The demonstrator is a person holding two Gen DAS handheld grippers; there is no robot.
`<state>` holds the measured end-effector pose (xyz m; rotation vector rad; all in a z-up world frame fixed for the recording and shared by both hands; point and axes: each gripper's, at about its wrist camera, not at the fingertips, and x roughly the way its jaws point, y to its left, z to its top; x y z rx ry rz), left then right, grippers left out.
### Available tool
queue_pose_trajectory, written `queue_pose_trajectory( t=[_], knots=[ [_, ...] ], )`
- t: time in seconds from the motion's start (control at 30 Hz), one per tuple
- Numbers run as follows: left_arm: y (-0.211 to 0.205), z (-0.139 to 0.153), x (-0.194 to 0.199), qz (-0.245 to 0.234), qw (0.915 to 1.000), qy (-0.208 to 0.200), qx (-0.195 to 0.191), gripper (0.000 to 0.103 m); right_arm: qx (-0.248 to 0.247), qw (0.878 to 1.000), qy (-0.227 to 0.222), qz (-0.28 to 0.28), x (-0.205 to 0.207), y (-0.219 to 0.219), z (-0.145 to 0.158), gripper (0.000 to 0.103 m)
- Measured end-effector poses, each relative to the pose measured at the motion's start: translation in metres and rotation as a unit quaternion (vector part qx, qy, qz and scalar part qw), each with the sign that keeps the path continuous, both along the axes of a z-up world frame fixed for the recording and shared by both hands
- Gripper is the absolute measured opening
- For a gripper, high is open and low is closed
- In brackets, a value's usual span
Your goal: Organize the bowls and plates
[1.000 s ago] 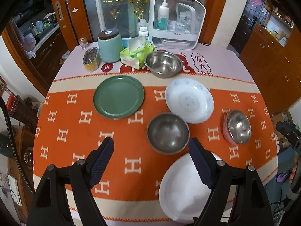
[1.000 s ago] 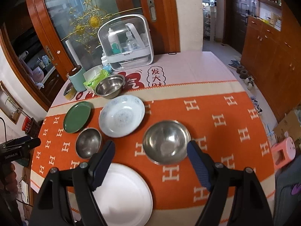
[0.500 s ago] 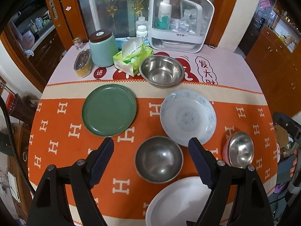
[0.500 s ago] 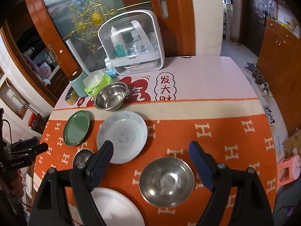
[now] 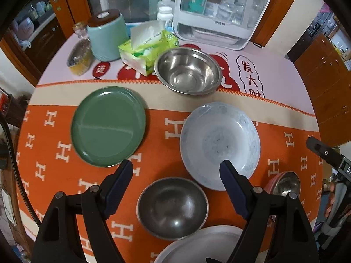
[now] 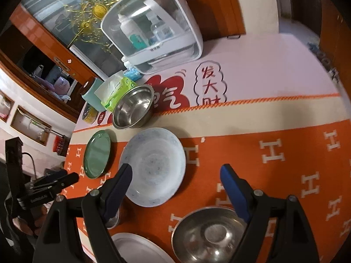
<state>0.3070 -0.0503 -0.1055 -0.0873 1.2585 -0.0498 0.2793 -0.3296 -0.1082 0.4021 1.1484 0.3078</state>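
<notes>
From the left wrist view I see the small steel bowl sitting empty between the spread fingers of my left hand-held gripper, which pinches nothing. At 1 o'clock from that bowl lies the pale blue patterned plate, empty; at 11 o'clock the green plate, also empty; at 12 o'clock, farther back, the large steel bowl holds nothing I can see. The rim of a white plate touches the frame bottom at 6 o'clock. All rest on the orange-clothed worktop. In the right wrist view my right hand-held gripper is likewise spread and empty, with a second steel bowl low at 5 o'clock. Against a second ago, both views have closed in: the dishes appear larger and lower in frame, and the white plate has slid mostly out of sight.
</notes>
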Motion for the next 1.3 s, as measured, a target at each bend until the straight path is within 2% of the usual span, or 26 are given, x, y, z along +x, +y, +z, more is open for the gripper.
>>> queue_pose_trajectory(
  t=[0.23, 0.5, 0.6, 0.8, 0.93, 0.97, 1.1, 1.3],
  knots=[
    [-0.004, -0.039, 0.022, -0.003, 0.9990, 0.028, -0.035, 0.080, 0.056, 0.997, 0.050, -0.004, 0.019, 0.006, -0.044, 0.083],
    [-0.009, -0.080, 0.043, 0.002, 0.9965, 0.067, -0.049, 0.080, 0.078, 0.993, 0.089, -0.021, 0.030, 0.003, -0.078, 0.083],
    [-0.008, -0.094, 0.049, 0.011, 0.9945, 0.084, -0.061, 0.080, 0.080, 0.991, 0.098, -0.030, 0.034, 0.002, -0.089, 0.079],
    [-0.007, -0.115, 0.055, 0.018, 0.9909, 0.112, -0.073, 0.075, 0.100, 0.987, 0.125, -0.033, 0.037, 0.003, -0.107, 0.062],
    [-0.008, -0.123, 0.059, 0.017, 0.9890, 0.123, -0.080, 0.066, 0.101, 0.985, 0.135, -0.030, 0.039, 0.005, -0.114, 0.046],
    [-0.008, -0.126, 0.060, 0.018, 0.9879, 0.128, -0.085, 0.061, 0.102, 0.985, 0.136, -0.029, 0.040, 0.006, -0.115, 0.042],
    [-0.009, -0.132, 0.061, 0.020, 0.9855, 0.138, -0.097, 0.046, 0.112, 0.983, 0.144, -0.023, 0.041, 0.009, -0.120, 0.033],
    [-0.013, -0.139, 0.062, 0.014, 0.9836, 0.146, -0.105, 0.037, 0.113, 0.982, 0.153, -0.016, 0.043, 0.015, -0.126, 0.021]
  ],
)
